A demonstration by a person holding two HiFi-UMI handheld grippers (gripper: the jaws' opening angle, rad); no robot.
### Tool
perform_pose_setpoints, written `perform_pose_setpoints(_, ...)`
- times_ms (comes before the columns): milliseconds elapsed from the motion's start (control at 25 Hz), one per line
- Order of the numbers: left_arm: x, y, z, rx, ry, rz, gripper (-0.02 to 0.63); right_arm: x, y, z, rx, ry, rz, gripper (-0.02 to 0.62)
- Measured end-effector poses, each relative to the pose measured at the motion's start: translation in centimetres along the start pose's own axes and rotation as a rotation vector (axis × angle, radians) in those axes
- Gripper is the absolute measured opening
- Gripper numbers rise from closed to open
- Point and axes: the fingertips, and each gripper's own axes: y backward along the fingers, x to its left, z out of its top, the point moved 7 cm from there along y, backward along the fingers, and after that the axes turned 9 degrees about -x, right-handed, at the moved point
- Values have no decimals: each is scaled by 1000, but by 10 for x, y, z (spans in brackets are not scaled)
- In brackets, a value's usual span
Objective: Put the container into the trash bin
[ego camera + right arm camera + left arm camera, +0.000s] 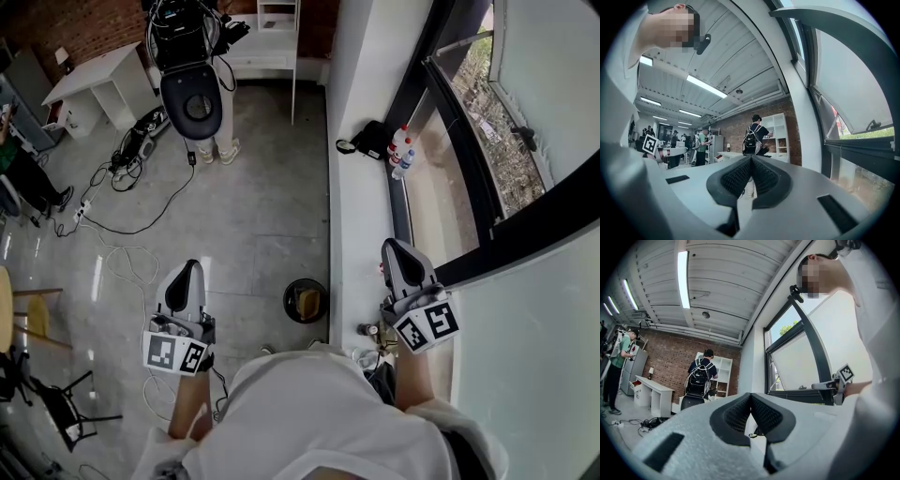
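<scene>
Holding the left gripper [188,268] and the right gripper [395,247] with fingers closed on nothing, we see what looks like the yellowish container [309,302] lying inside the round black trash bin [287,300] on the floor [253,216] between them, well apart from both pairs of fingers.

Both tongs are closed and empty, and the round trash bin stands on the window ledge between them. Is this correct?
Not quite: the trash bin stands on the floor beside the window ledge, not on it, as the head view shows. The rest holds: left tongs and right tongs are closed and empty, with the bin between them.
</scene>
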Motion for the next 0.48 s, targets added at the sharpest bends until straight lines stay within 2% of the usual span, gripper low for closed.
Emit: perform_pose_setpoints(480,2,-4,-5,7,5,5,18,-2,-8,-5,3,-11,9,2)
